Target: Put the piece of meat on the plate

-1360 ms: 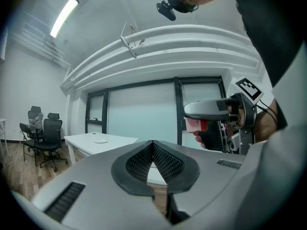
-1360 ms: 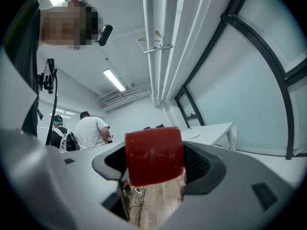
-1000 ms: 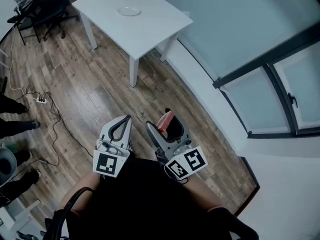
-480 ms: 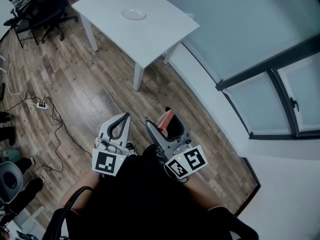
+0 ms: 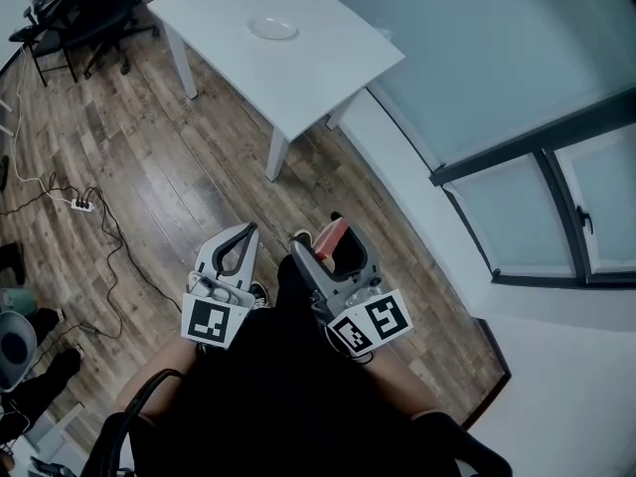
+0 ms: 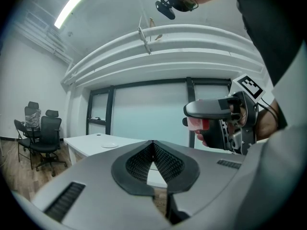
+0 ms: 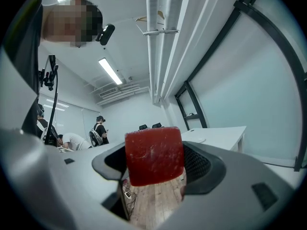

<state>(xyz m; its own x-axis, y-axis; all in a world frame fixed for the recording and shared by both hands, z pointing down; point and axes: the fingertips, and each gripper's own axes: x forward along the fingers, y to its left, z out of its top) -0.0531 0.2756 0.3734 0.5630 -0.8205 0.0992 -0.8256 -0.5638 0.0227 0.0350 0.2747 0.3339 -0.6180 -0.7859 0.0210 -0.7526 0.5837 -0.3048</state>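
My right gripper (image 5: 328,238) is shut on a red block of meat (image 7: 154,155), held close to my body above the wooden floor; the meat (image 5: 329,237) shows red between the jaws in the head view. My left gripper (image 5: 241,238) is shut with nothing in it, its jaw tips touching (image 6: 153,143). A small white plate (image 5: 273,29) lies on a white table (image 5: 328,68) some way ahead. The plate (image 6: 110,145) also shows far off in the left gripper view, and faintly as the plate (image 7: 198,140) in the right gripper view.
The wooden floor (image 5: 149,167) runs between me and the table. A power strip with cables (image 5: 81,205) lies on the floor at left. Office chairs (image 5: 75,8) stand at far left. A glass wall and door (image 5: 537,167) run along the right. People stand at the left edge (image 5: 12,266).
The table and plate have shifted slightly right and nearer in the head view as I move forward. Both grippers keep their hold and position.
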